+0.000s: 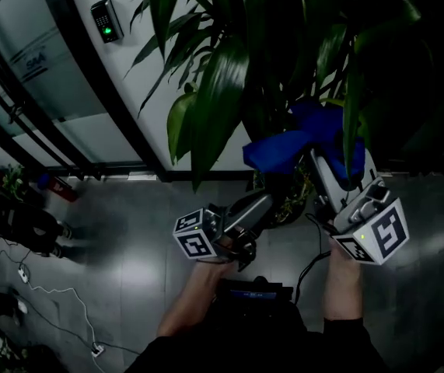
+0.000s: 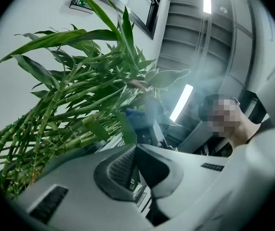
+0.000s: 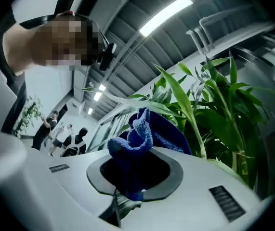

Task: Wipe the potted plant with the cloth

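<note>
Green is most of what you see here: the tall potted plant with long strappy leaves and bamboo-like stalks [image 1: 222, 92] fills the top of the head view, standing on a grey tiled floor [image 1: 128, 263] by a white wall [image 1: 120, 76], and both gripper views look up into its foliage [image 2: 79, 95] [image 3: 214, 109]. The white right gripper with its marker cube [image 1: 326, 162] is angled upward into the leaves, forearm reaching up from below, which I'd guess is so the cloth meets the undersides and faces of the upper leaves. Its jaws [image 3: 135, 172] are clamped on a bunched-up blue fuzzy cloth [image 3: 142, 134], with a good wad sticking out past the tips so fabric, not plastic, touches the plant. In the head view that cloth [image 1: 284, 150] sits right among the leaves, touching or just about touching them. The left gripper [image 1: 267, 202] is lower, near the base of the stalks, also tilted up, jaws [image 2: 137, 167] pressed together with nothing I can make out between them. One leaf hangs just past its tips. Looks like it's just parked out of the way.
</note>
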Tool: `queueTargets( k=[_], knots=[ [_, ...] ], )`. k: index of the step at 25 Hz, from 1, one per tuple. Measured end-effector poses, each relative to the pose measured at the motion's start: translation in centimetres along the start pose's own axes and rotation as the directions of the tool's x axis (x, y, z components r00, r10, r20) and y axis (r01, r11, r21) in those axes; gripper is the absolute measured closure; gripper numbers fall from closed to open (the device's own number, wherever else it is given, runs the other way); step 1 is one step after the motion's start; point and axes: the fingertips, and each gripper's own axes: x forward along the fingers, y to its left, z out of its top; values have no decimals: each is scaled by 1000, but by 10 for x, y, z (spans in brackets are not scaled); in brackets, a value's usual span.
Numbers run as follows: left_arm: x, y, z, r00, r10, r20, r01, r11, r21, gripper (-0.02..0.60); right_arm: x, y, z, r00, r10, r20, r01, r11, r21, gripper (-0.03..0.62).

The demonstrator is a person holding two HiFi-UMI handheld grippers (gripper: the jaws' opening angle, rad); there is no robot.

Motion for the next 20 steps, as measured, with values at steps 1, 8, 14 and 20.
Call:
queueTargets(
  k=[1,8,14,20],
  knots=[
    [0,-1,0,1000,0,0,0,1000,2,577,12,-3,-6,1000,-1,-24,0,1000,-26,505],
    [-1,-6,-3,1000,-17,-7,17,1000,4,577,24,-11,-98,970,38,-239,-19,996,82,505],
    [-3,-8,0,1000,-25,-1,25,1000,-5,577,11,20,-102,951,110,-289,-73,988,137,507],
    [-5,-7,-1,1000,-17,0,17,1000,-3,577,-12,41,-110,936,177,-304,-111,969,222,507]
  ],
)
